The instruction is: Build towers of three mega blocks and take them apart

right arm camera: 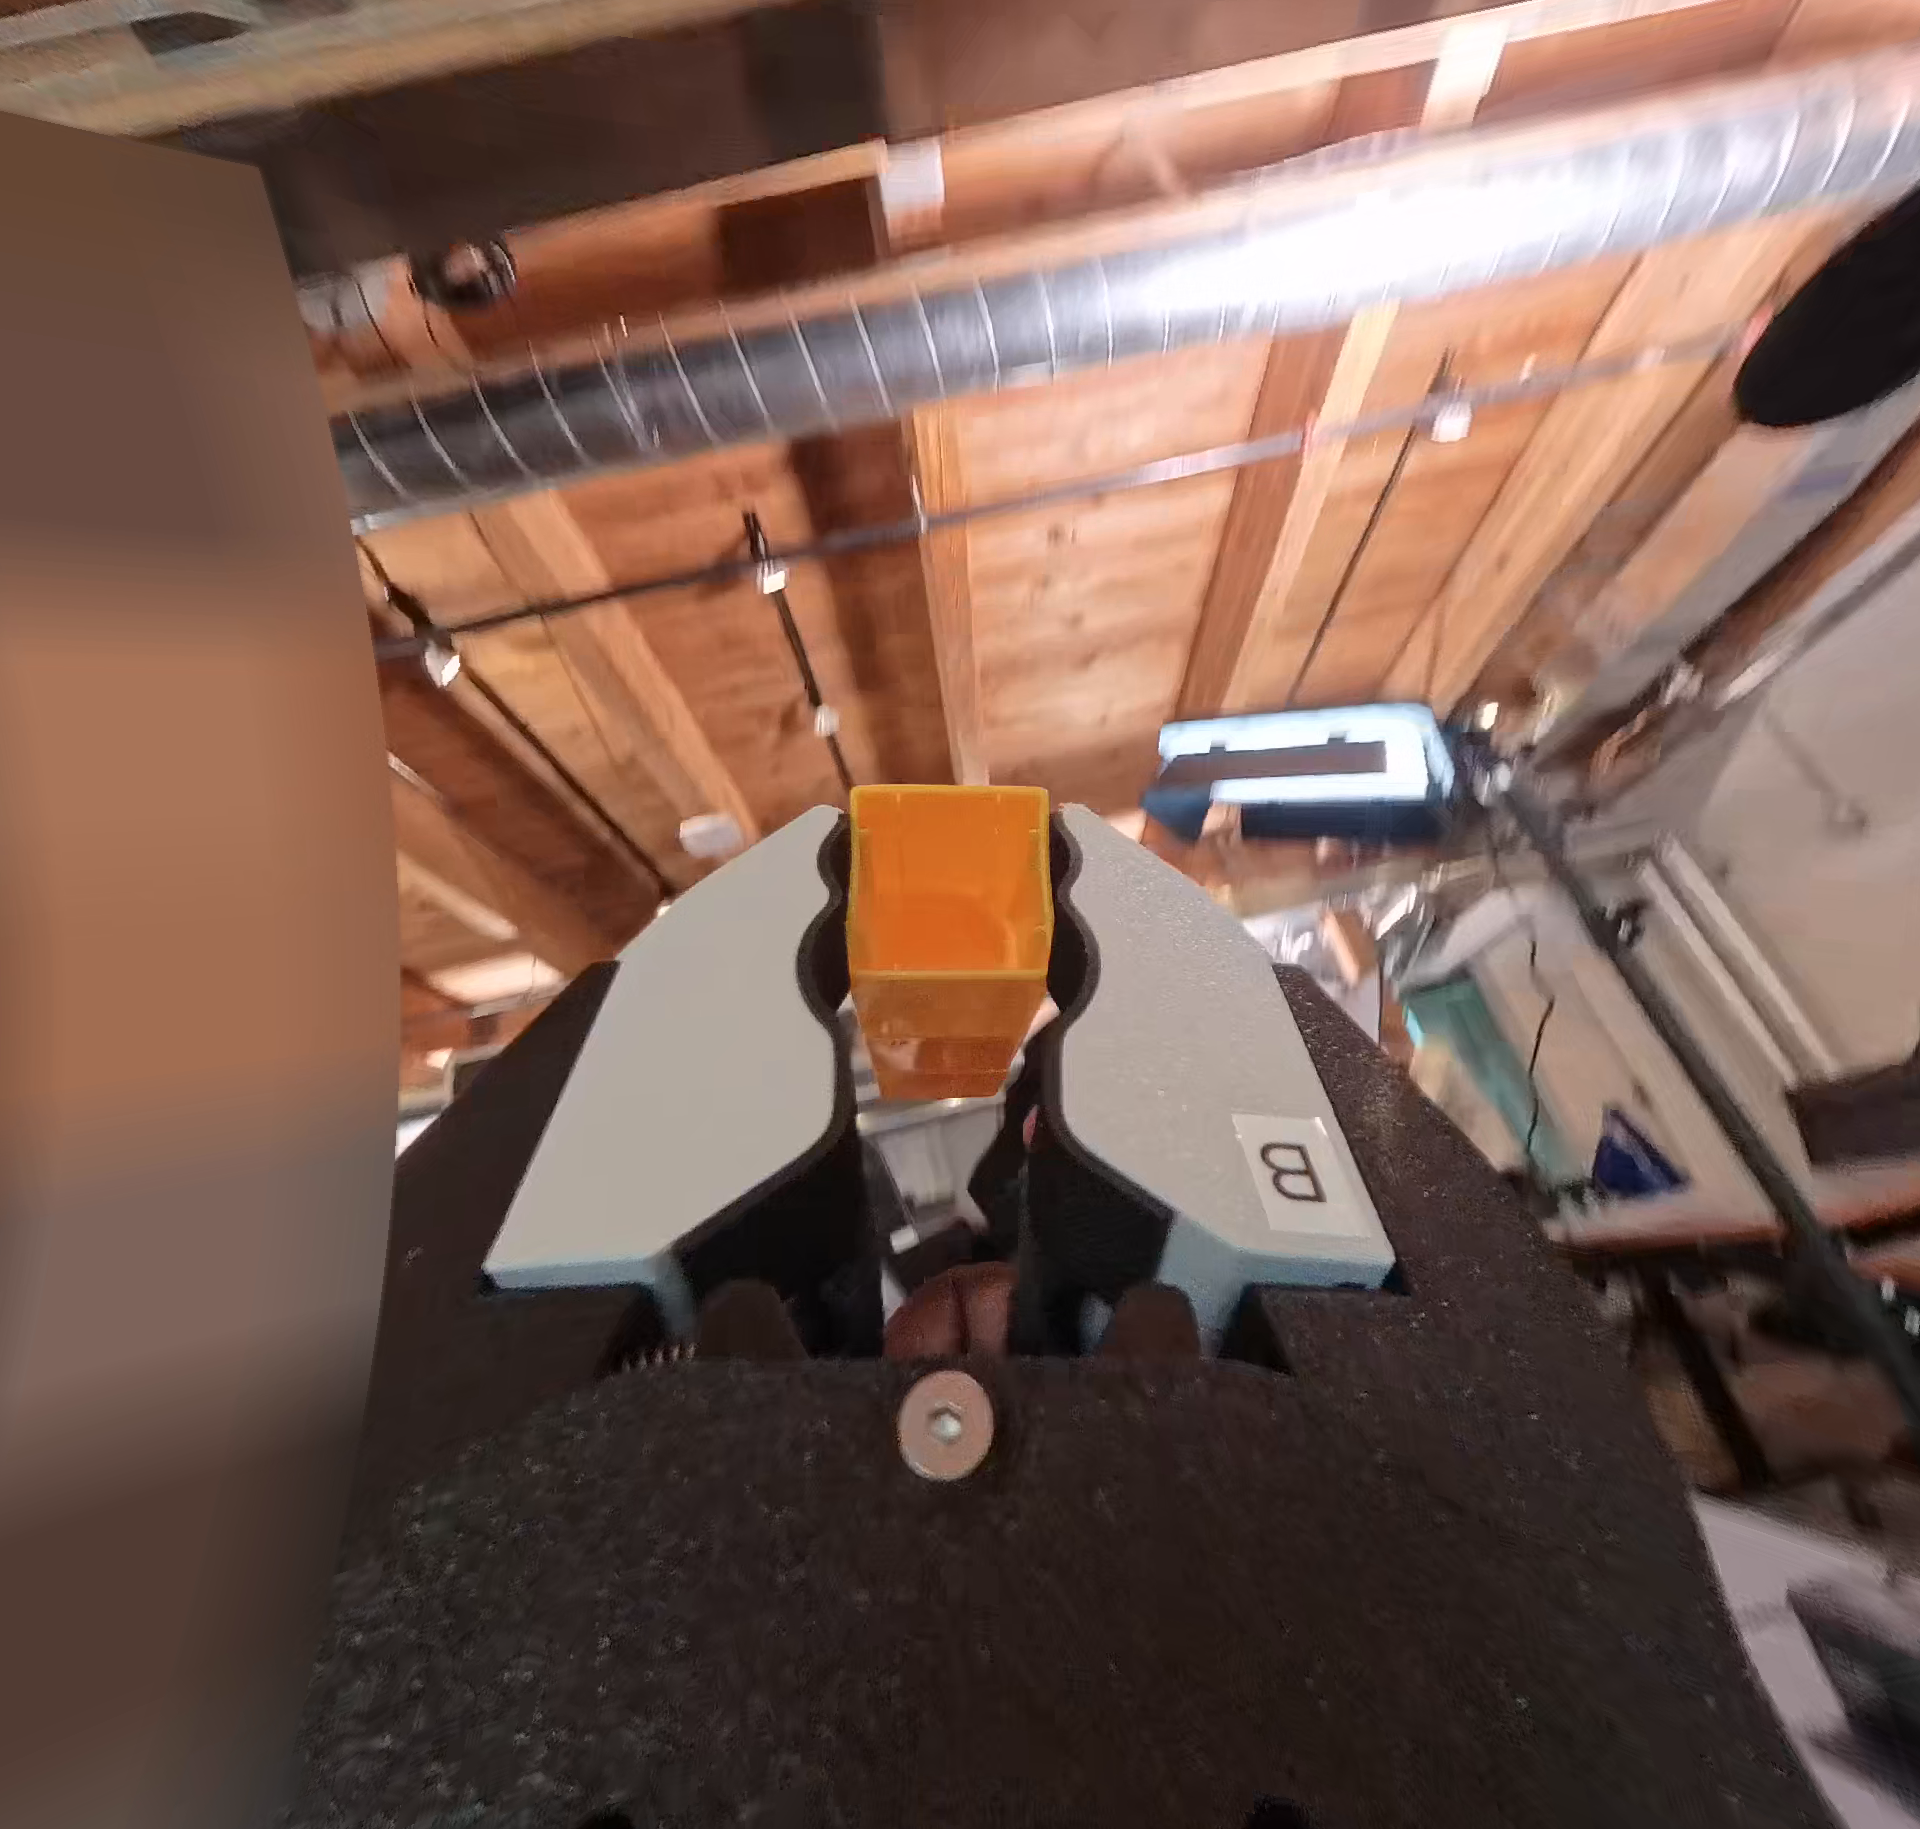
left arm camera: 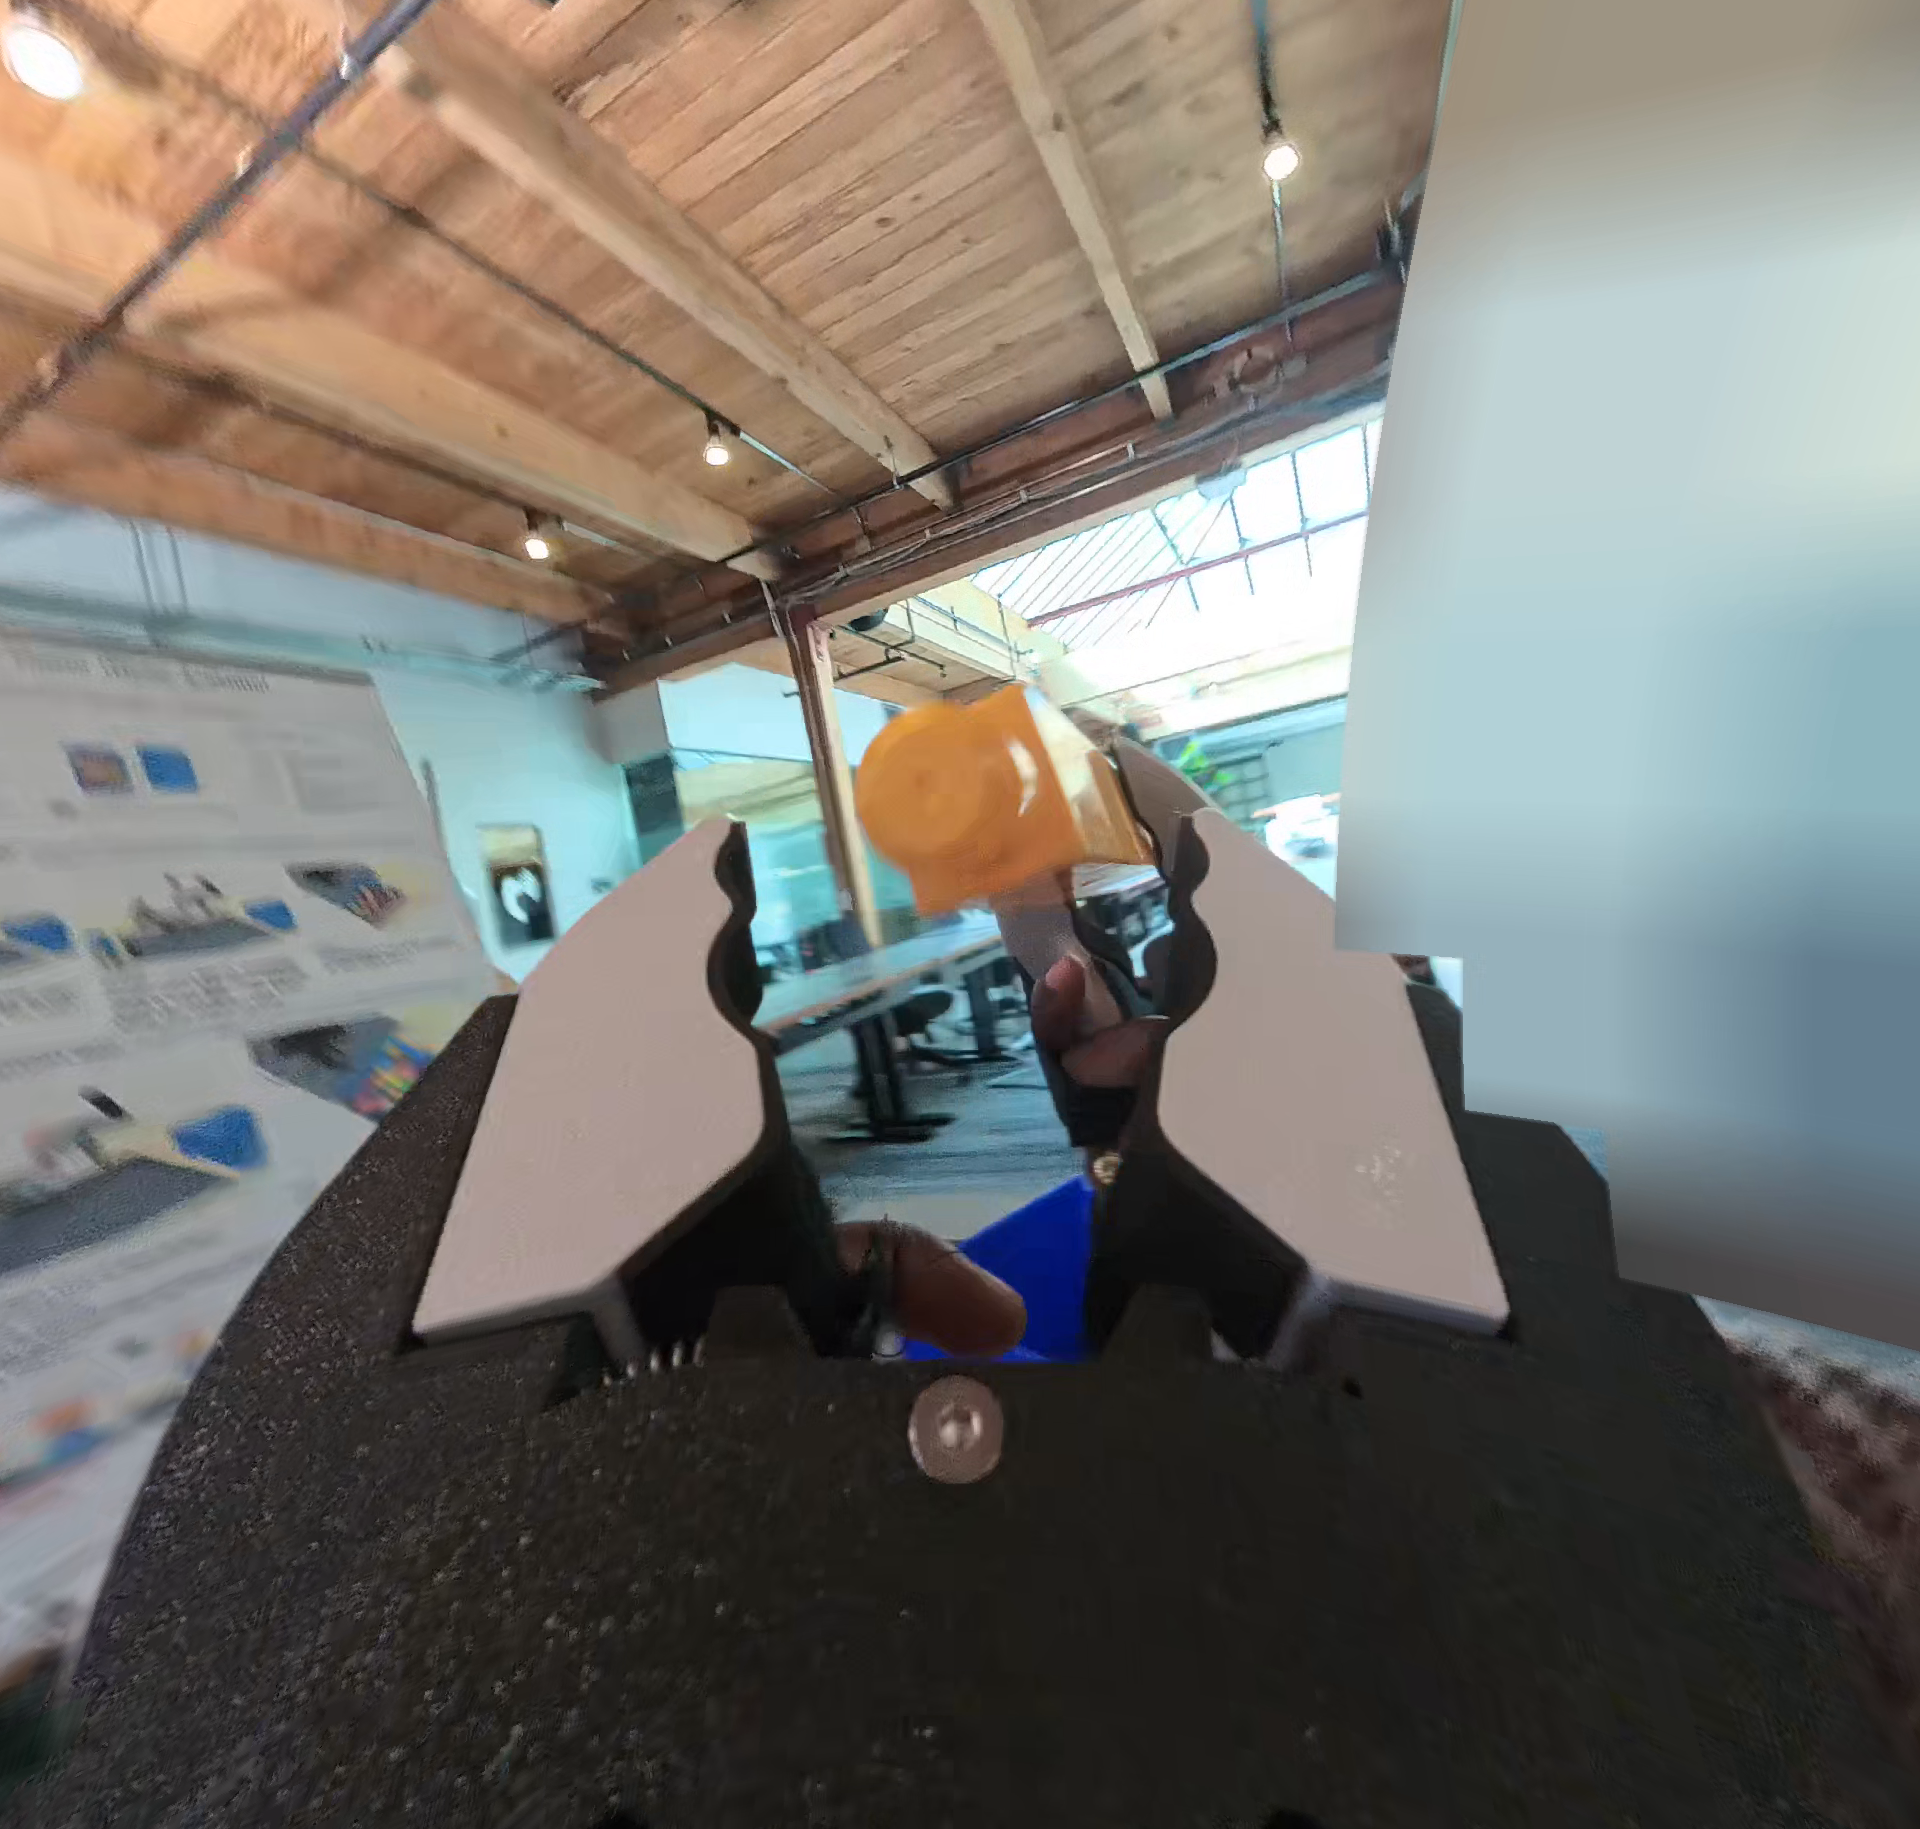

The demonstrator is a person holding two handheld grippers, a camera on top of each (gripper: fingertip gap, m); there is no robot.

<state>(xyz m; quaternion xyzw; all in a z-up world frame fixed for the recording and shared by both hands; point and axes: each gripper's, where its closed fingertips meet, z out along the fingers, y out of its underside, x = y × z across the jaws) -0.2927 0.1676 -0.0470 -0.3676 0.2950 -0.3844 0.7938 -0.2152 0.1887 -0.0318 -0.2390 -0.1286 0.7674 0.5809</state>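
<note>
The right gripper [right arm camera: 948, 932] clamps its fingers on the orange block [right arm camera: 945, 932], hollow end toward its camera, studs pointing at the empty, open-fingered left gripper [left arm camera: 961, 906].

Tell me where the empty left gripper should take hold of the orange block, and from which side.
Grip the round stud end of the orange block, which sticks out free. The right gripper is already shut on the block's flat side walls, hollow end up in its own view. So the left gripper, open, would likely best come from the stud end, opposite, fingers across the stud's base.
</note>
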